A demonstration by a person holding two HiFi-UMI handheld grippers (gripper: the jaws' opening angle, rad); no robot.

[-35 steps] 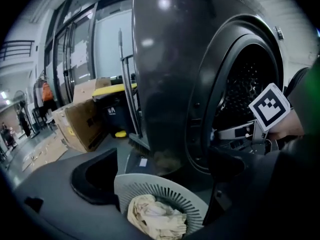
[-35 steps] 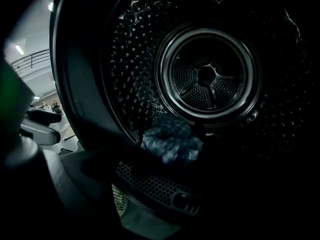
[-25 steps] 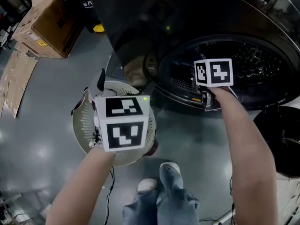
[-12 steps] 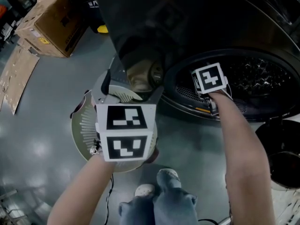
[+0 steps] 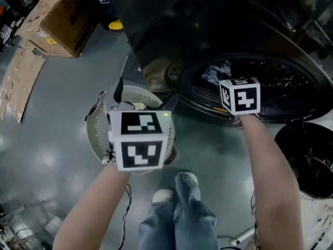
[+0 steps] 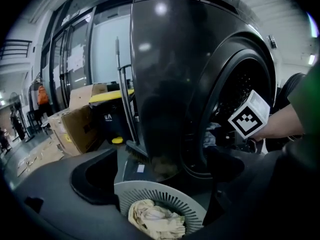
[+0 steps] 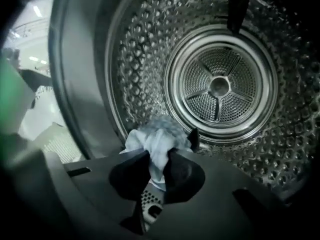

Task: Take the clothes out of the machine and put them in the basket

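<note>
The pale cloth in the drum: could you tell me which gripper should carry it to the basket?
Right: the right gripper has just closed on the pale cloth; the left gripper hangs open above the basket.

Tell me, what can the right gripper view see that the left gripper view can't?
Only the right gripper view: the drum's round back wall and the right hand-held gripper, whose jaws have just been closing and now pinch a pale blue cloth. Only the left gripper view: a cream cloth lying in the basket, and cardboard boxes. Both: the machine's dimpled drum.
</note>
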